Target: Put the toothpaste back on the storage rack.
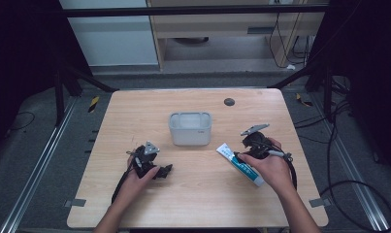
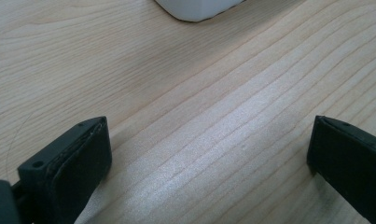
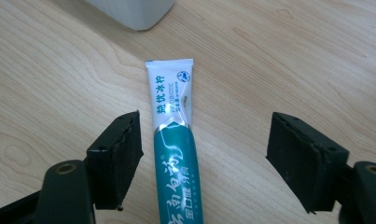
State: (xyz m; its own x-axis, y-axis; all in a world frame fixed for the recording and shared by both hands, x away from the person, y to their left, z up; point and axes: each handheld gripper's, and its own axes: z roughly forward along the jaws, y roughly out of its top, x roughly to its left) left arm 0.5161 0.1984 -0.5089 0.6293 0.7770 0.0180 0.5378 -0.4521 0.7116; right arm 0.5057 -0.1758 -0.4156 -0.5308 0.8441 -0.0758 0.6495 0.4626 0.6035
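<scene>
Right gripper: jaws partly open, straddling the toothpaste tube w/o touching; gap on both sides, wider on the far-right one. Tube lies flat on the wooden surface, white crimped end pointing away from the jaws toward the white container just beyond. Left gripper: jaws wide open, nothing btwn them, bare surface below; container corner ahead of them. Hands well apart in high view.

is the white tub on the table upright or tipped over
Upright: the white tub stands on the table, its open rim facing up.
</scene>
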